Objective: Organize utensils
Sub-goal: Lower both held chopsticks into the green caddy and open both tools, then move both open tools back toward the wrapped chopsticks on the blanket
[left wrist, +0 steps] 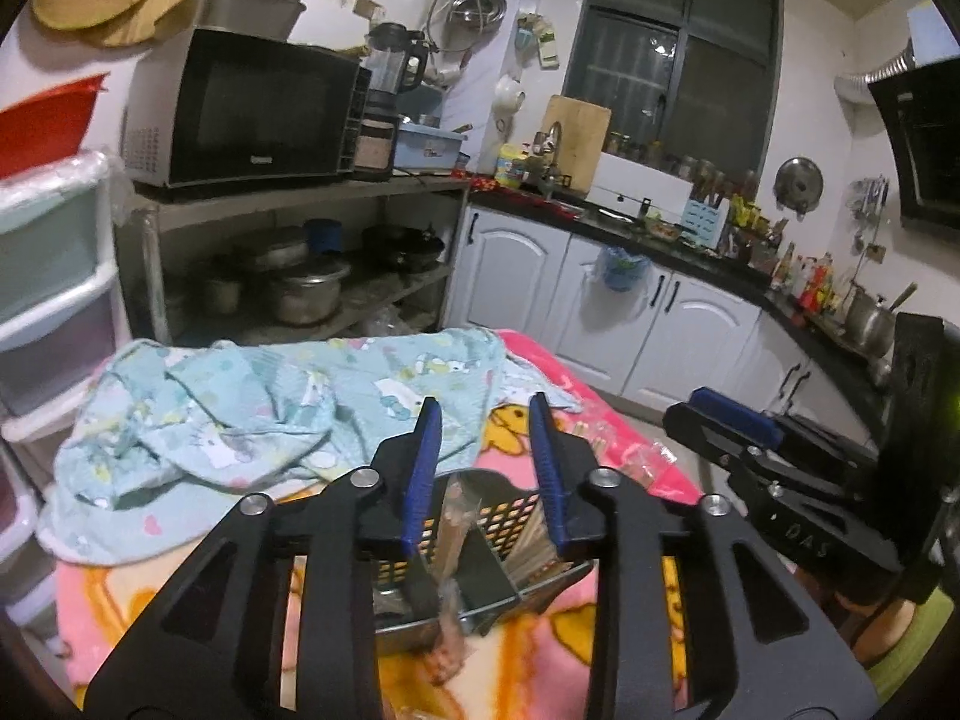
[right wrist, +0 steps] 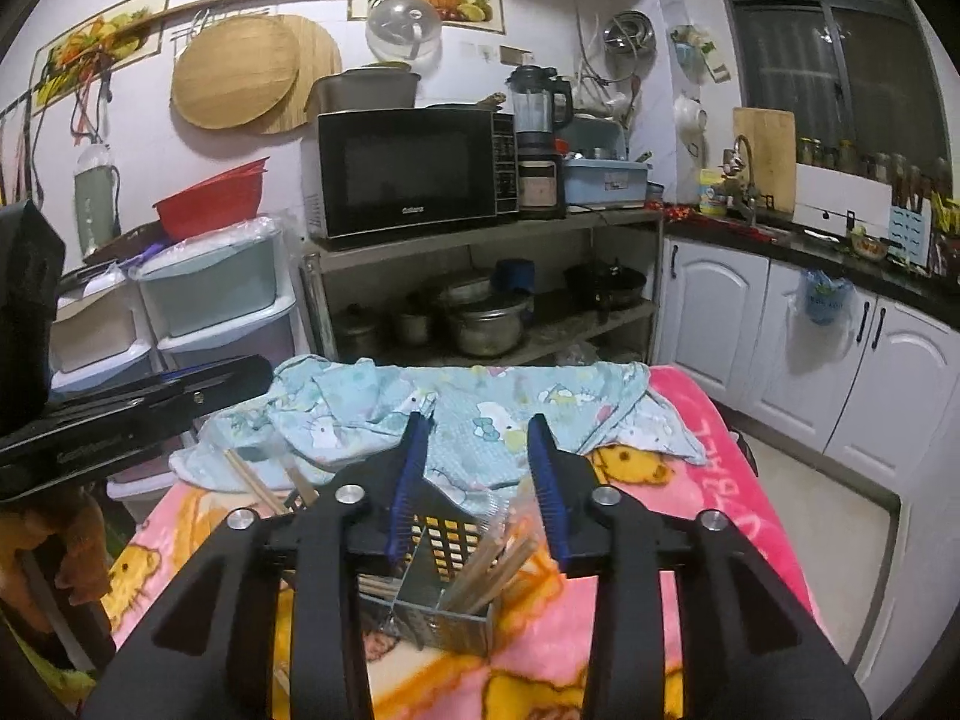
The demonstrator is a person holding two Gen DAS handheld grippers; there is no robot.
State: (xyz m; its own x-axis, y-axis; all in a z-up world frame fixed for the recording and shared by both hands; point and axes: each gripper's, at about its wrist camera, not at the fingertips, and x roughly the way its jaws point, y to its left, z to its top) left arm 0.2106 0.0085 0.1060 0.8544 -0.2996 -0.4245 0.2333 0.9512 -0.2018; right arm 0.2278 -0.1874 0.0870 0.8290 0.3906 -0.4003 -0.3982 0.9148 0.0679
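A black perforated metal utensil caddy (left wrist: 480, 546) (right wrist: 447, 588) with divided compartments stands on a pink cartoon blanket (right wrist: 600, 648). Wooden chopsticks (right wrist: 492, 570) lean in its right compartment, and more chopsticks (left wrist: 531, 546) show in the left wrist view. Wrapped chopsticks (left wrist: 450, 570) stand in another compartment. My left gripper (left wrist: 485, 420) is open and empty above the caddy. My right gripper (right wrist: 477, 438) is open and empty above it too. A few loose chopsticks (right wrist: 258, 483) lie left of the caddy.
A crumpled light-blue printed cloth (left wrist: 282, 414) (right wrist: 468, 408) lies on the far half of the blanket. A clear wrapper (left wrist: 636, 450) lies at the right. Behind stand a shelf with a microwave (right wrist: 414, 171), plastic drawers (right wrist: 216, 294) and white cabinets (right wrist: 780, 330).
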